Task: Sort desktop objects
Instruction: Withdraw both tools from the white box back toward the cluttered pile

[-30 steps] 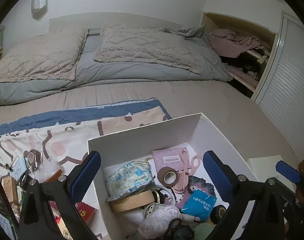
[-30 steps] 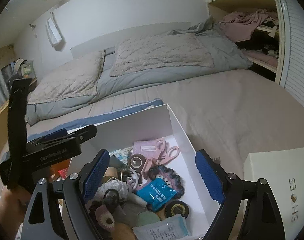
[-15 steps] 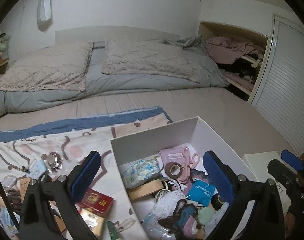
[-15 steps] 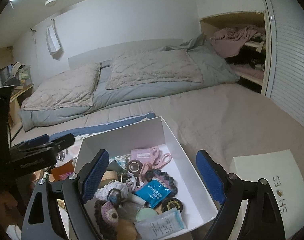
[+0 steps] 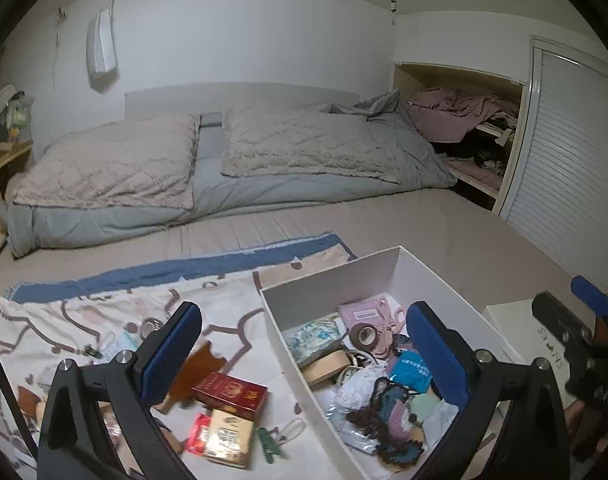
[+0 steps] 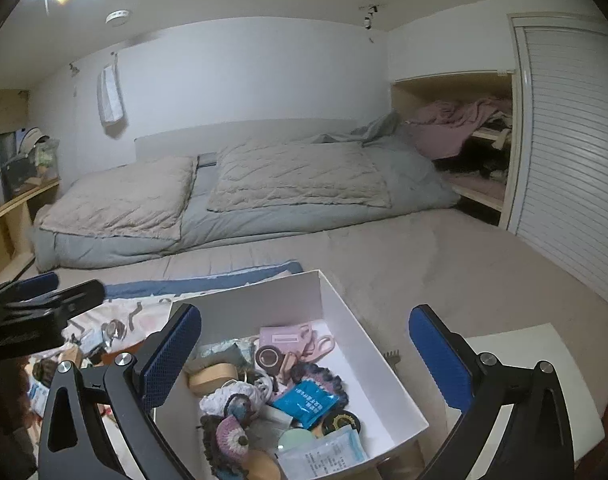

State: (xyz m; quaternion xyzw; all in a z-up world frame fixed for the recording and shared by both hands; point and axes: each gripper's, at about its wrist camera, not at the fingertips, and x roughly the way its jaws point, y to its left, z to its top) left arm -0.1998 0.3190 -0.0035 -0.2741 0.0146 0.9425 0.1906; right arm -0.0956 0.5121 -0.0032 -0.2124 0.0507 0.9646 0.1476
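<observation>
A white box (image 5: pixel 332 280) (image 6: pixel 260 300) on the bed holds several small items: pink scissors (image 6: pixel 318 346), a tape roll (image 6: pixel 268 356), a blue packet (image 6: pixel 306 396), crochet pieces (image 6: pixel 228 428). Left of it, on a patterned cloth (image 5: pixel 104 312), lie a red box (image 5: pixel 230 394), a snack packet (image 5: pixel 224 436) and other loose things. My left gripper (image 5: pixel 304 356) is open and empty above the box's left wall. My right gripper (image 6: pixel 304 356) is open and empty above the box.
The white box lid (image 6: pixel 524 364) lies right of the box. Pillows and a grey duvet (image 5: pixel 264 184) lie at the back. An open cupboard with clothes (image 5: pixel 464 120) is at the right. The left gripper also shows in the right wrist view (image 6: pixel 32 304).
Both grippers have risen and drawn back from the box. The left view now shows more of the cloth and the loose items on it. Both stay open.
</observation>
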